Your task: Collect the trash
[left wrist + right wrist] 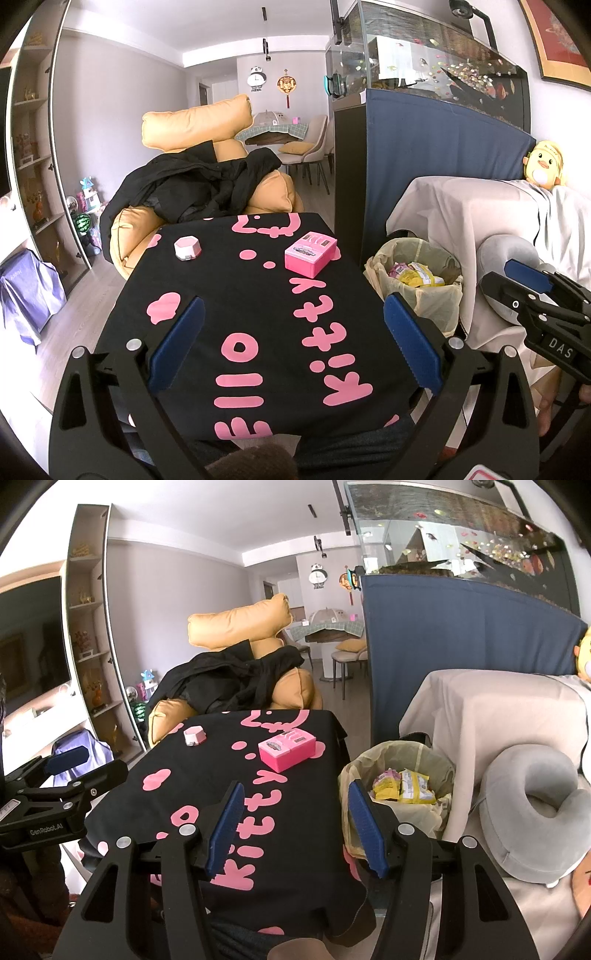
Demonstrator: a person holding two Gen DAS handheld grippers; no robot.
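Note:
A lined trash bin stands on the floor right of the table; it also shows in the right wrist view. Yellow and pink wrappers lie inside it. My left gripper is open and empty above the black Hello Kitty tablecloth. My right gripper is open and empty over the table's right edge, next to the bin; it also shows in the left wrist view. A pink box and a small pink-white case sit on the cloth.
An orange armchair with a black coat stands behind the table. A blue-covered fish tank cabinet rises behind the bin. A cloth-covered sofa with a grey neck pillow is at the right. Shelves line the left wall.

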